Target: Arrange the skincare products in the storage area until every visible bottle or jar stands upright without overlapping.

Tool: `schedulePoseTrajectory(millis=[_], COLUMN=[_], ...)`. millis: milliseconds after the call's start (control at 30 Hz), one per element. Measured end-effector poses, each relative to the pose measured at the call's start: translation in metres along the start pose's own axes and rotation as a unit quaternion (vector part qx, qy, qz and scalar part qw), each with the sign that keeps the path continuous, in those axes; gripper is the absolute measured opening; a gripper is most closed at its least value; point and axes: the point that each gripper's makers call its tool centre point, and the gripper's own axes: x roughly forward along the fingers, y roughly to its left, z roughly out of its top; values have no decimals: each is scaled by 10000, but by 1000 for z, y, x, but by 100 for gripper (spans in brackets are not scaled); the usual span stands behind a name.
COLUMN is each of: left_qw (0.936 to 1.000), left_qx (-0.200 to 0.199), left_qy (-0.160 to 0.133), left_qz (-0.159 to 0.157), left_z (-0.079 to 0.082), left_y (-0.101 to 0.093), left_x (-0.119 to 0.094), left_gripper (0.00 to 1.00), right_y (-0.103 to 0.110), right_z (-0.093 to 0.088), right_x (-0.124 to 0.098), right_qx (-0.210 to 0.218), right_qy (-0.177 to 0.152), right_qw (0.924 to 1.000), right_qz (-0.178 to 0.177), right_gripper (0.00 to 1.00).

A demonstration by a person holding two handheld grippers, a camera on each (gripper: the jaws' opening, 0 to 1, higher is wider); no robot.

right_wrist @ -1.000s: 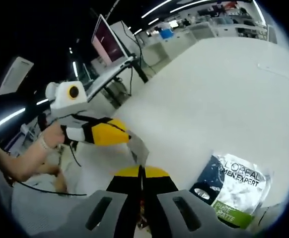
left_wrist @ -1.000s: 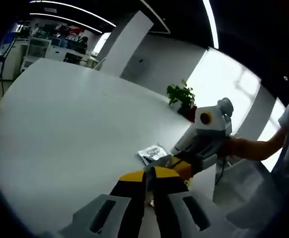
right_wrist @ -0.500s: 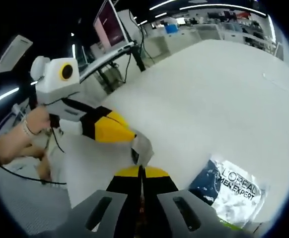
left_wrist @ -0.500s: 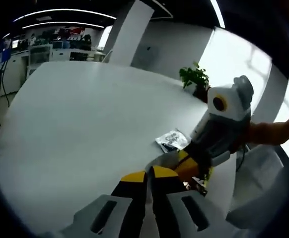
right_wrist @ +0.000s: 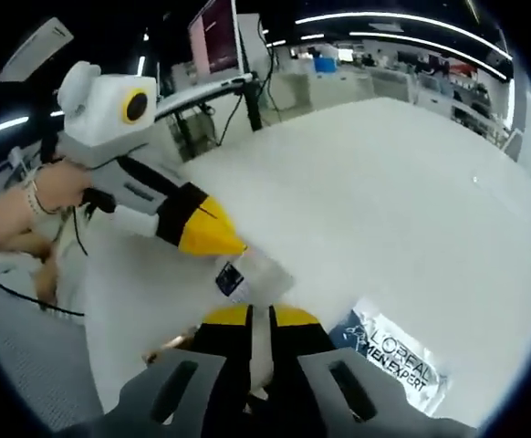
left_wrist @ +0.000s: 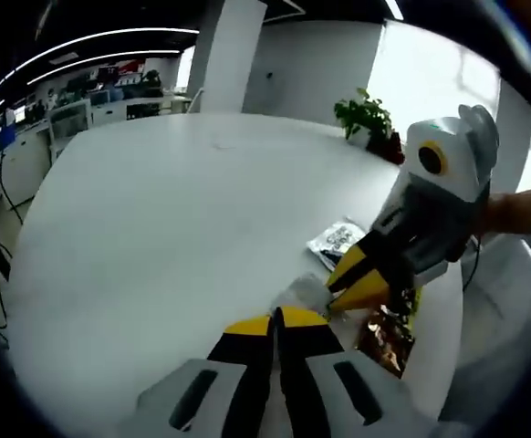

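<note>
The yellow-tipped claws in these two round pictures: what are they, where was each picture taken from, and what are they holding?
There is no robot here. A person holds a hand tool with a two-fingered claw in each hand, and a wide-angle camera rides on each tool, looking along its claw.

The left gripper view looks over the left claw, whose tips are shut. The right gripper view looks over the right claw, and the person's hand shows there gripping the left tool.

Both work over a white table. The right claw pinches a small sachet. The left claw's tip meets its far end, but I cannot tell whether it grips. A L'Oreal sachet and a gold-brown packet lie flat nearby.
</note>
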Motion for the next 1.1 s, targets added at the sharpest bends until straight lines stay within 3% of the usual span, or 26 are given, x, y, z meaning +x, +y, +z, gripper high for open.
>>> schedulePoseTrajectory(millis=[267,433,600,1100], left_qw=[9999,9998,9984,9980], left_qx=[106,166,492,559], left_qy=[52,83,170,205], left_qz=[-16,-95,-199,-231], left_z=[0,2,2,8], left_y=[-4,-9,-16,-15], left_x=[11,18,24,34], left_gripper=[0,0,0,0], right_y=[-1,4,3,-13], right_z=[8,3,-4,-9], right_x=[-6,0,2,-2], right_qx=[-389,-433,-726,-537], right_qy=[-148,-129,2,28], right_qw=[9989,9989,9970,9979], right_qz=[-196,-124,-258,-369], right_gripper=[13,17,18,20])
